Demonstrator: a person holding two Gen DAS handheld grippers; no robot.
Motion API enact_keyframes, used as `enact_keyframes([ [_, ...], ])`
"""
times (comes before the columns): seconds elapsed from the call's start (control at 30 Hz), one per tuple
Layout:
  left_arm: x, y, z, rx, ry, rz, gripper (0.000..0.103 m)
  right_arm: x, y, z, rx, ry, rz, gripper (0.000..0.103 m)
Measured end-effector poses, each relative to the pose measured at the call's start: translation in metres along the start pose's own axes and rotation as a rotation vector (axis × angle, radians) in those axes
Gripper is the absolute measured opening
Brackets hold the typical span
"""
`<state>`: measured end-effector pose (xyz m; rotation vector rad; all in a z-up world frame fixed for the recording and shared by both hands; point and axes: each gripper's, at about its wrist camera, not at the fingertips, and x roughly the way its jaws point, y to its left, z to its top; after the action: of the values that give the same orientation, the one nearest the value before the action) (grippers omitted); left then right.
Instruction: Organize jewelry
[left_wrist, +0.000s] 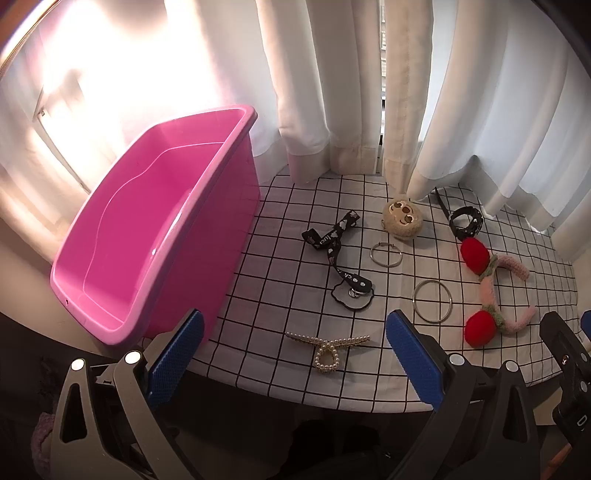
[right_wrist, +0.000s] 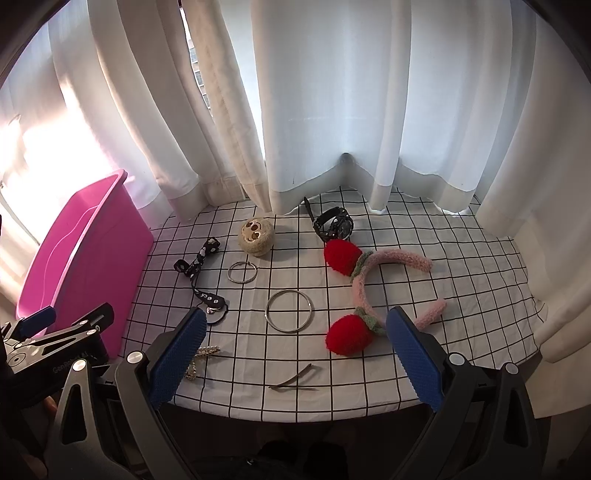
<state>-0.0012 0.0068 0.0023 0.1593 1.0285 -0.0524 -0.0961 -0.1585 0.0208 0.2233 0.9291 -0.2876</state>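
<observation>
Jewelry lies on a checked cloth (left_wrist: 280, 295): a pearl hair claw (left_wrist: 327, 347) near the front, a black patterned strap (left_wrist: 336, 251), two metal bangles (left_wrist: 386, 254) (left_wrist: 432, 301), a fuzzy beige clip (left_wrist: 402, 220), a black watch (left_wrist: 466, 220) and a pink headband with red strawberries (left_wrist: 487, 291). The empty pink bin (left_wrist: 147, 236) stands at the left. My left gripper (left_wrist: 295, 354) is open and empty, above the front edge near the pearl claw. My right gripper (right_wrist: 295, 354) is open and empty, over the front edge, with a metal hairpin (right_wrist: 293, 380) between its fingers. The large bangle (right_wrist: 290, 311) lies beyond.
White curtains (right_wrist: 332, 110) hang along the back and right of the table. The cloth's front edge (right_wrist: 295, 415) drops off just before both grippers. The left gripper shows at the left of the right wrist view (right_wrist: 55, 339).
</observation>
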Motion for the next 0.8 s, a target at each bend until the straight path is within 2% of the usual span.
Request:
enact_keyframes([
  [0.8, 0.0003, 0.0024, -0.0034, 0.001, 0.001, 0.014, 0.097, -0.0023, -0.003, 0.0033, 0.002, 0.002, 0.003, 0.093],
])
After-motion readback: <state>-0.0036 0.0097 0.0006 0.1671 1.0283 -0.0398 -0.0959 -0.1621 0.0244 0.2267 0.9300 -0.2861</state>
